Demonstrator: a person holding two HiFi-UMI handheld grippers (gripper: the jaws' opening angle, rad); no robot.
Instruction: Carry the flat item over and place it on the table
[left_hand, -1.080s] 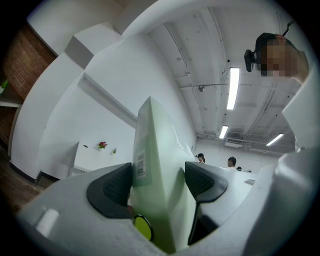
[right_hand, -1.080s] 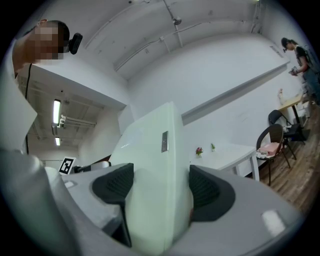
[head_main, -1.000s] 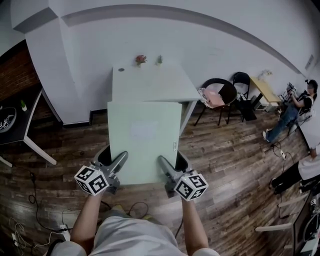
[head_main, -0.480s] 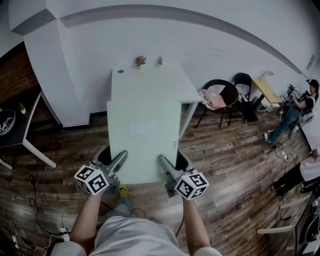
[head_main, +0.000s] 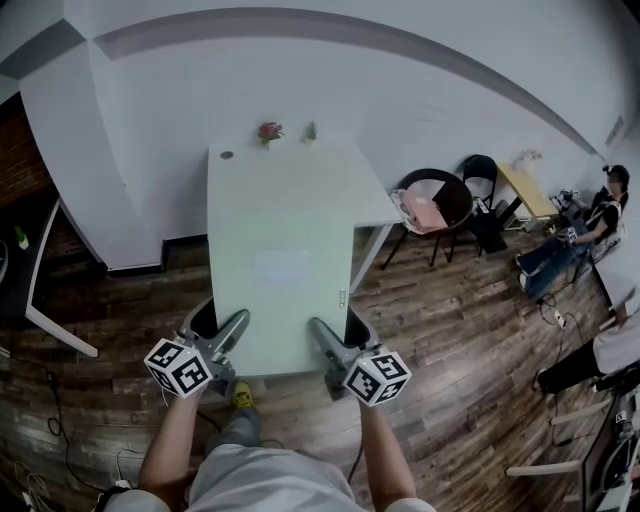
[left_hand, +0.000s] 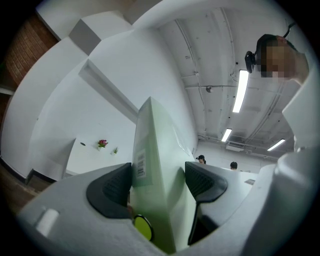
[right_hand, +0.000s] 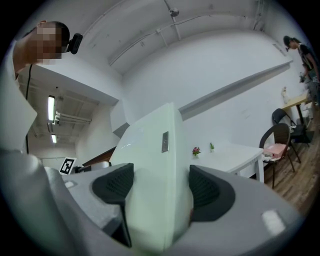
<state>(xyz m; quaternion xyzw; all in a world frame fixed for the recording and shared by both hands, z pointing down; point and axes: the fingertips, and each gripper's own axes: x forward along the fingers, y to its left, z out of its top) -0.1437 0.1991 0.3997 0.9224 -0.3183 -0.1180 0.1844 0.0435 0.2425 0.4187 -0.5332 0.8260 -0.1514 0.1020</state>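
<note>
A flat pale green box (head_main: 280, 280) is held level in front of me, its far end over the white table (head_main: 290, 165). My left gripper (head_main: 222, 338) is shut on its near left corner, my right gripper (head_main: 325, 340) on its near right corner. In the left gripper view the flat box (left_hand: 157, 165) stands edge-on between the two dark pads, a barcode label on its side. In the right gripper view the flat box (right_hand: 155, 165) fills the gap between the jaws, and the white table (right_hand: 235, 150) lies beyond.
A small pink flower pot (head_main: 269, 132) and a tiny green plant (head_main: 311, 131) stand at the table's far edge by the wall. A black chair with a pink cushion (head_main: 432, 205) stands right of the table. People sit at the far right (head_main: 600, 215). Wooden floor lies all around.
I have walked forward: the table is nearer and the box's far end now overlaps its top. Both grippers keep their hold on the box.
</note>
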